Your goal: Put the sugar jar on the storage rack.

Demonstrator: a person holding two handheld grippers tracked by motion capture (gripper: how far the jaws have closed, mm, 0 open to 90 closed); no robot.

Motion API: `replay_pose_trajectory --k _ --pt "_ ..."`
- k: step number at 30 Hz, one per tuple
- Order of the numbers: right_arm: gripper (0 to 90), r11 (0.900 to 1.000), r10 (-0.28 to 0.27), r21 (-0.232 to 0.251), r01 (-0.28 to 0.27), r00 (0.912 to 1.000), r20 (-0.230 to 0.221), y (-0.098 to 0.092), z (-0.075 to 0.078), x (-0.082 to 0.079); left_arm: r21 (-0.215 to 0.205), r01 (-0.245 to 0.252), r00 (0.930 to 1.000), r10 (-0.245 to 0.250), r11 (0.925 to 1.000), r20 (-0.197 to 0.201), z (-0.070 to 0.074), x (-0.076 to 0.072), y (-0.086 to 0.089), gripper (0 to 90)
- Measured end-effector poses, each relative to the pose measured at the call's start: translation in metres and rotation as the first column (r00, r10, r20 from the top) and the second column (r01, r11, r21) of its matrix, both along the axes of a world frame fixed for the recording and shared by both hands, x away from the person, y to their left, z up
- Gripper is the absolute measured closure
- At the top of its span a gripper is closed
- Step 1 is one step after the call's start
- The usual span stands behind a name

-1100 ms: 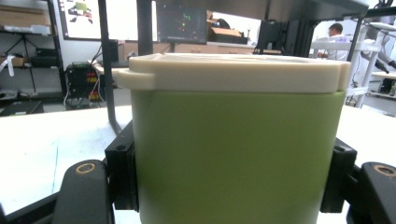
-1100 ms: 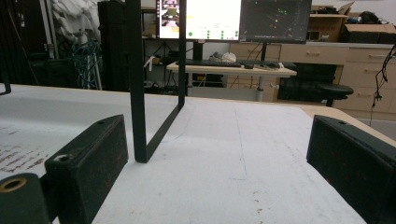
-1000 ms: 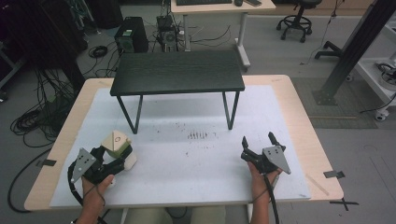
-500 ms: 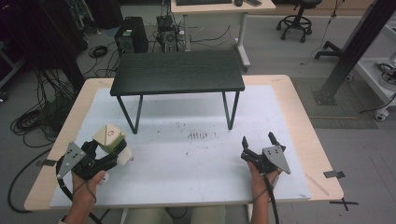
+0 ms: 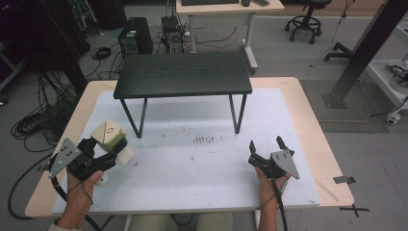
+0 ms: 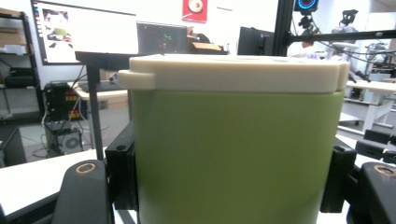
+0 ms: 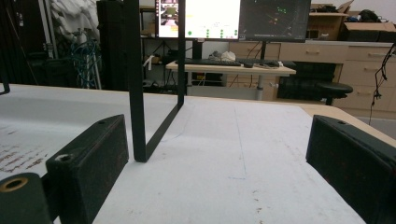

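I am holding a green container with a cream lid (image 5: 111,137) in my left gripper (image 5: 98,156), at the near-left part of the white-covered table (image 5: 192,202). The jaws are closed onto the container's two sides, the black pads (image 6: 122,172) pressing its green wall, so the grip looks firm. In the left gripper view the container stands upright between the jaws, its lid level and seated, a small tab jutting from the lid's left edge.

The step in hand, as I judge it, is carrying the container clear of the table surface, perhaps toward the small black table (image 5: 183,74) that stands at the far middle. To do this well I should keep the wrist level so the lid does not tip, hold the squeeze steady, and go slowly — the body looks smooth, and it could slide down between the pads if I jerk. If I place it on the black top, I need to clear its near edge before moving forward.

My right gripper (image 5: 268,153) rests at the near-right of the table, jaws spread wide with nothing between them — well apart from the container. In the right gripper view, one thin black leg (image 7: 135,84) of the small table stands just ahead.
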State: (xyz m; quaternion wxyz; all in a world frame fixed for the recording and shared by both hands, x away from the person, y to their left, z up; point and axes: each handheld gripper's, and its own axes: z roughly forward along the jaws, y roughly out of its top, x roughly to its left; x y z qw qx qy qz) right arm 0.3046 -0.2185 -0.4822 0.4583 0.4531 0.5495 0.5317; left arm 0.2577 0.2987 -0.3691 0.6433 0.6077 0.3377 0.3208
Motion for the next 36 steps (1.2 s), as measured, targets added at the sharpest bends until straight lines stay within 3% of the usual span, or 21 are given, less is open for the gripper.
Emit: replay_pose_trajectory --k 22,36 --pt "7.0 1.0 -0.007 0.009 0.007 1.0 -0.007 0.0 0.0 0.0 -0.001 0.063 0.9975 -0.063 0.998 0.033 0.061 0.016 -0.003 29.5" --pt "7.1 1.0 -0.008 0.016 0.008 0.9999 -0.012 -0.001 0.0 0.001 0.0 0.104 0.9932 -0.104 0.9946 0.053 0.099 0.028 -0.015 29.5"
